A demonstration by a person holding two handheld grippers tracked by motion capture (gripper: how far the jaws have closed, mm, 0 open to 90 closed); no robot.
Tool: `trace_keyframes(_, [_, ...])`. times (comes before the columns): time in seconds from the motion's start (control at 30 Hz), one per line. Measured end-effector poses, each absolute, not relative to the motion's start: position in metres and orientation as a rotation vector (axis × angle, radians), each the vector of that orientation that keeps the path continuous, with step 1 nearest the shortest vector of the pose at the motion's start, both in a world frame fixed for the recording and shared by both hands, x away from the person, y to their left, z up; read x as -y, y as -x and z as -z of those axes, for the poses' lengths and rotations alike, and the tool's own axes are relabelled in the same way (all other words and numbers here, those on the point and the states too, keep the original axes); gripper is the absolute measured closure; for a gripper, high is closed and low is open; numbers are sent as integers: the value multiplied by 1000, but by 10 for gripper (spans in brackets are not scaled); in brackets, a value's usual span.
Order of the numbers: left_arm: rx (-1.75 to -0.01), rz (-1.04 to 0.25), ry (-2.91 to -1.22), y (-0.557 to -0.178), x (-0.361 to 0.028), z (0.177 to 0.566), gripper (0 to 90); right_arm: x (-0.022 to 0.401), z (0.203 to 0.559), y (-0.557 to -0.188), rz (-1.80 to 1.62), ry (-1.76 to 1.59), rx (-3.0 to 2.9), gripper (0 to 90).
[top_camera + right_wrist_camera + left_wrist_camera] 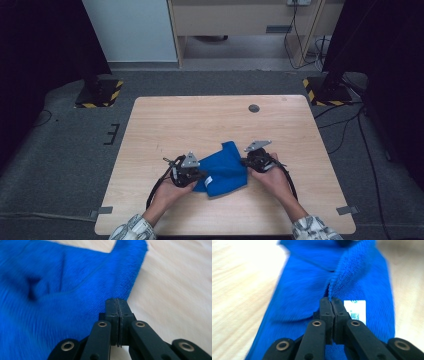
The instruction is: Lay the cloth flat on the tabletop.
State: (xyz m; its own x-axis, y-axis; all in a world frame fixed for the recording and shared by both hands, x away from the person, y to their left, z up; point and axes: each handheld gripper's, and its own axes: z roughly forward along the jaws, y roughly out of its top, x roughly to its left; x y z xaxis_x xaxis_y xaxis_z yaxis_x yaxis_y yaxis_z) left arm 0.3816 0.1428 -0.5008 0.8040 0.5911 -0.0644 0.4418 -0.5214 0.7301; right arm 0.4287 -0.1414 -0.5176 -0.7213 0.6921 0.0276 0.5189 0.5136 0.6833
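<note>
A rumpled bright blue terry cloth lies on the near half of the pale wooden bench, a little toward the person's side of centre, with one corner poking away toward the far edge. A small white care label shows on the cloth near its left end.

The left gripper sits right at the cloth's left edge. In the left gripper view its two black jaws are pressed together on a raised fold of the blue fabric, which rises from between the tips and runs away as a ridge; the label lies just beside them. The right gripper is at the cloth's opposite edge. In the right gripper view its jaws are also closed tight, with the cloth's hem meeting the tips, so it pinches the edge there, bare bench just to one side.

So the cloth lies between the two grippers, each held in a hand with a patterned sleeve at the bench's near edge.
</note>
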Motion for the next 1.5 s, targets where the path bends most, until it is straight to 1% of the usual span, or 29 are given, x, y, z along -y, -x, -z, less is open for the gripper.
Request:
trace_keyframes(0.13, [-788, -249, -2198, -388, -143, 503, 884, 157, 519, -406, -1023, -1078, -2507, 888])
trace_keyframes(0.2, [-790, -247, -2205, -389, -142, 505, 880, 161, 518, -399, -1031, -1077, -2512, 837])
trace_keyframes(0.23, [-791, -249, -2211, -388, -141, 505, 878, 165, 512, -400, -1051, -1059, -2468, 774])
trace_keyframes(0.27, [-791, -249, -2211, -388, -141, 505, 878, 165, 512, -400, -1051, -1059, -2468, 774])
trace_keyframes(0.3, [-789, -251, -2211, -388, -141, 505, 878, 166, 509, -402, -1061, -1055, -2454, 738])
trace_keyframes(0.37, [-791, -254, -2206, -388, -142, 505, 878, 169, 500, -415, -1101, -1059, -2411, 607])
trace_keyframes(0.4, [-794, -253, -2205, -389, -142, 505, 877, 168, 497, -419, -1101, -1042, -2403, 578])
trace_keyframes(0.43, [-795, -253, -2208, -389, -142, 506, 877, 168, 497, -419, -1101, -1042, -2403, 578])
trace_keyframes(0.47, [-797, -253, -2210, -390, -142, 507, 875, 166, 494, -430, -1116, -1035, -2390, 540])
trace_keyframes(0.5, [-800, -254, -2211, -390, -142, 507, 875, 166, 494, -430, -1116, -1035, -2390, 540])
trace_keyframes(0.57, [-798, -254, -2211, -390, -143, 507, 874, 160, 493, -448, -1105, -1033, -2393, 464])
trace_keyframes(0.6, [-799, -255, -2210, -390, -143, 507, 874, 160, 493, -448, -1105, -1033, -2393, 464])
trace_keyframes(0.63, [-800, -255, -2208, -390, -143, 507, 873, 157, 494, -453, -1093, -1043, -2397, 436])
trace_keyframes(0.67, [-798, -253, -2208, -390, -143, 507, 873, 150, 497, -462, -1068, -1037, -2406, 386])
trace_keyframes(0.7, [-797, -254, -2213, -390, -143, 507, 873, 150, 497, -462, -1068, -1037, -2406, 386])
trace_keyframes(0.77, [-800, -252, -2215, -390, -143, 508, 867, 139, 500, -472, -1045, -1035, -2435, 308])
trace_keyframes(0.83, [-799, -255, -2219, -390, -142, 509, 864, 136, 500, -474, -1026, -1027, -2453, 305])
trace_keyframes(0.9, [-798, -258, -2217, -390, -142, 509, 864, 128, 503, -482, -981, -1009, -2474, 384])
trace_keyframes(0.93, [-800, -258, -2215, -390, -143, 508, 864, 128, 503, -482, -981, -1009, -2474, 384])
trace_keyframes(0.97, [-801, -258, -2215, -390, -143, 508, 862, 126, 504, -486, -964, -1003, -2491, 448])
trace_keyframes(1.0, [-801, -258, -2216, -390, -143, 508, 862, 125, 505, -489, -960, -1005, -2497, 485])
trace_keyframes(1.03, [-801, -260, -2216, -390, -144, 508, 862, 125, 505, -489, -960, -1005, -2497, 485])
trace_keyframes(1.1, [-804, -261, -2214, -390, -144, 508, 864, 123, 507, -492, -943, -1005, -2522, 528])
trace_keyframes(1.13, [-803, -261, -2215, -390, -144, 508, 865, 123, 509, -494, -953, -1009, -2524, 566])
trace_keyframes(1.2, [-802, -263, -2214, -390, -144, 508, 866, 123, 511, -495, -942, -1015, -2535, 581])
trace_keyframes(1.33, [-804, -263, -2217, -391, -145, 508, 866, 125, 515, -497, -930, -1031, -2549, 570])
trace_keyframes(1.43, [-806, -262, -2214, -390, -144, 508, 866, 125, 517, -498, -948, -1027, -2555, 594])
trace_keyframes(1.47, [-807, -263, -2214, -390, -144, 508, 866, 124, 517, -497, -944, -1031, -2563, 631])
trace_keyframes(1.5, [-807, -265, -2216, -391, -145, 508, 865, 124, 517, -497, -937, -1015, -2565, 717])
